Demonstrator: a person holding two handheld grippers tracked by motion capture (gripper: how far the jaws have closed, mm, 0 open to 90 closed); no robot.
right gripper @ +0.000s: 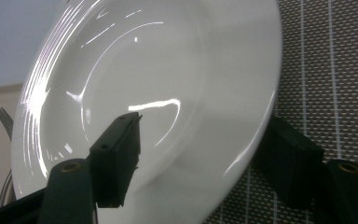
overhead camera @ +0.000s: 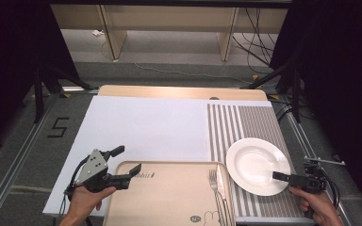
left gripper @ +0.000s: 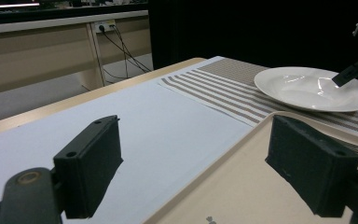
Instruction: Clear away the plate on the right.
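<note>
Your right gripper [right gripper: 200, 158] straddles the white plate's [overhead camera: 254, 162] rim on the striped mat [overhead camera: 245, 120], jaws apart; your left gripper [overhead camera: 125, 162] stands spread over the tray [overhead camera: 169, 197], fork [overhead camera: 213, 181] alongside.

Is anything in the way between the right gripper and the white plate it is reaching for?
Nothing visible. The right gripper already has its jaws astride the rim of the white plate on the striped mat, one jaw over the bowl, the other outside the rim. The pads are not visibly pressing on it yet.
</note>
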